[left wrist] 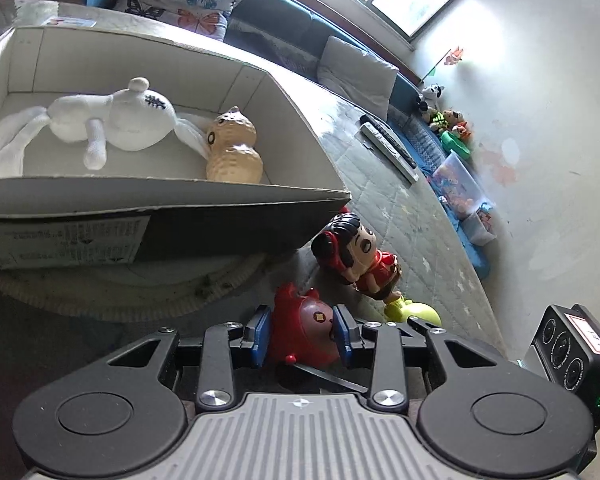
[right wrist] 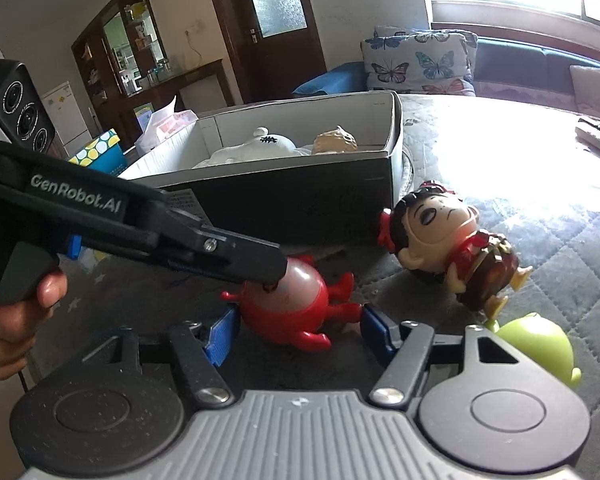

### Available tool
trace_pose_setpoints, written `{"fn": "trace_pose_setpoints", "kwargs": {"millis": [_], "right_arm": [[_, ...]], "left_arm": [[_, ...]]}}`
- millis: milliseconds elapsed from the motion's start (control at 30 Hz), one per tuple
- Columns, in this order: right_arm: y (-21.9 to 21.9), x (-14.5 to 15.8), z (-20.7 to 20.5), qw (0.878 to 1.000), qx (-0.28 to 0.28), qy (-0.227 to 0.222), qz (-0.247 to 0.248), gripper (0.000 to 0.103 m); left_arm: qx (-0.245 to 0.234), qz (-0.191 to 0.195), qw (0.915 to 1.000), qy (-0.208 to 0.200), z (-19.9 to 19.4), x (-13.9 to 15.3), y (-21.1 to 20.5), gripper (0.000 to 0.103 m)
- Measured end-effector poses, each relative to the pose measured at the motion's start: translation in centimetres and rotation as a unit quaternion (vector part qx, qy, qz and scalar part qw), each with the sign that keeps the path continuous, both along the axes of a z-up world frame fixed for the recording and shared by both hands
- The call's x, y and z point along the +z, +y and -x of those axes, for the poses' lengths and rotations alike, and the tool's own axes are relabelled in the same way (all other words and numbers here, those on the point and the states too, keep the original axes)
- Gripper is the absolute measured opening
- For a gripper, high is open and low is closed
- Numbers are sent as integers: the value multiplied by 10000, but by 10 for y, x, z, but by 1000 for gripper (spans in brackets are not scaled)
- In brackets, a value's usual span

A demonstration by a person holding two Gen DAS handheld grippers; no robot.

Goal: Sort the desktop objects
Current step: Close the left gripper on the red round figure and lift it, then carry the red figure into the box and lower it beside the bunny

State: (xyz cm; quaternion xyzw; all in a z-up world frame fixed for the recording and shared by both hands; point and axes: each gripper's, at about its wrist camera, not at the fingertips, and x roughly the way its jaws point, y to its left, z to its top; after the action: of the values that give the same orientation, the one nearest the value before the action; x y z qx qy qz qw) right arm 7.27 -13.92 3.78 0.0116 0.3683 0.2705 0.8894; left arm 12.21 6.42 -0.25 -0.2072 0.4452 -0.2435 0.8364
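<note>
Between the blue pads of the left gripper [left wrist: 302, 334] sits a red round toy figure [left wrist: 300, 320], the jaws closed against its sides on the quilted tabletop [left wrist: 380, 200]. Just beyond lies a black-haired doll in red [left wrist: 356, 256], a lime-green toy [left wrist: 414, 312] at its feet. Ahead, the open cardboard box [left wrist: 160, 196] holds a white plush rabbit [left wrist: 112, 120] and a peanut figure [left wrist: 232, 148]; its printed label is too small to read. Remote controls [left wrist: 388, 148] lie near the far edge.

From the right wrist, the right gripper [right wrist: 296, 334] has its jaws apart, flanking the red toy without touching it. A hand [right wrist: 12, 312] holds the left gripper, marked "GenRobot.AI", crossing in front. Clear cloth stretches toward the right edge.
</note>
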Motion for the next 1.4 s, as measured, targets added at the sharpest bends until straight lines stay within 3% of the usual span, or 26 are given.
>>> {"fn": "trace_pose_setpoints", "kwargs": {"millis": [600,900,1100,1400], "right_arm": [[10,2,-3,9998,154,-29,145,67],[29,46,2,9957,501,-677,374,67],[52,78,-31,9911,750,-1019,414,67],[90,77,-104,9920,1082,-463,457,67]], "left_arm": [[169,314,9993,87,7,-2,12,37],[424,543,9964,-493,19,42,33,36],[745,608,9924,-771,-6,69,54,36],[1099,542,9911,-513,-58,56,83,36]]}}
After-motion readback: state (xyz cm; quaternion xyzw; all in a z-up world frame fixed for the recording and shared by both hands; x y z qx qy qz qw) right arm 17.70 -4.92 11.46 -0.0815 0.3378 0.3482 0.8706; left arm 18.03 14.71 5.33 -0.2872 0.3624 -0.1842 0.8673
